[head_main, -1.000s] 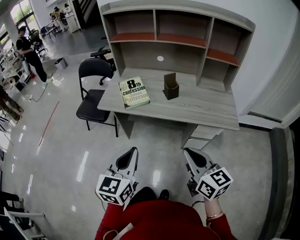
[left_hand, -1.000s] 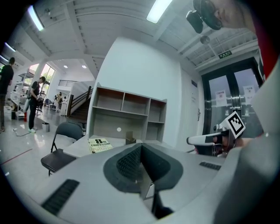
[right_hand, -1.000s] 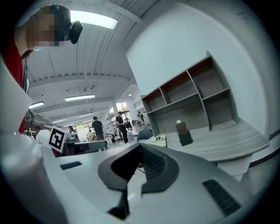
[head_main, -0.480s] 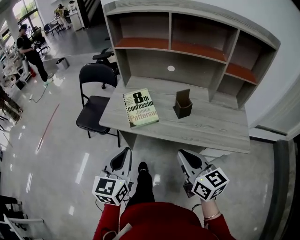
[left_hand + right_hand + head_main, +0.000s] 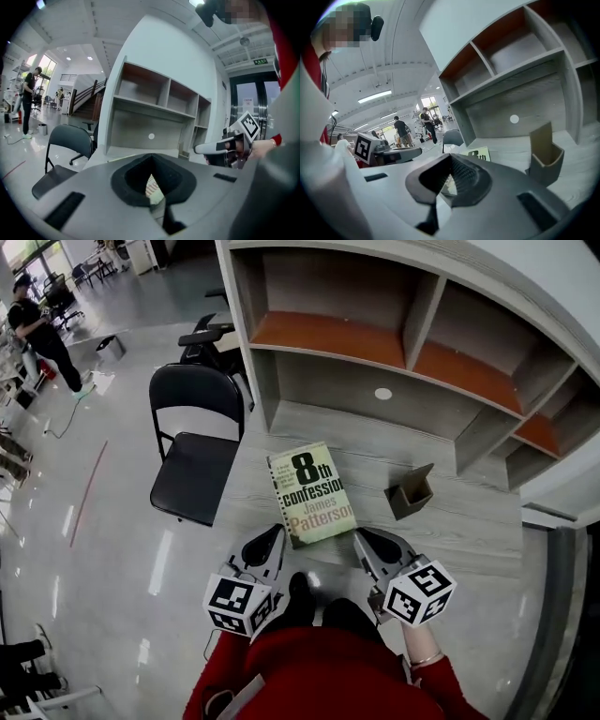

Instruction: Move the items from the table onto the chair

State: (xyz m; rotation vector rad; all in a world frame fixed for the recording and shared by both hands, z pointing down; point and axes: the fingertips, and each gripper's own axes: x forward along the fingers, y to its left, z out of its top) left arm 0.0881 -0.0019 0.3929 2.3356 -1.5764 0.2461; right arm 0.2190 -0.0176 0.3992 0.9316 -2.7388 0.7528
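A pale green paperback book (image 5: 312, 493) lies flat near the front edge of the grey desk (image 5: 469, 521). To its right stands a small brown open-topped box (image 5: 409, 493), which is also the nearest thing in the right gripper view (image 5: 543, 159). A black folding chair (image 5: 193, 451) stands at the desk's left end. My left gripper (image 5: 270, 538) is shut and empty, just off the book's near left corner. At the book's near right corner my right gripper (image 5: 367, 542) is shut and empty too. Through each gripper's closed jaws a sliver of the book (image 5: 151, 187) shows.
A hutch of open shelves (image 5: 394, 343) with orange-brown boards rises over the back of the desk. An office chair (image 5: 202, 338) stands behind the folding chair. People stand far off at the upper left on the shiny floor (image 5: 103, 549). A glass door frame lies at the right.
I have walked up to the desk: the desk, book and box have grown larger and slid down the head view. Both grippers now reach the desk's front edge, still shut.
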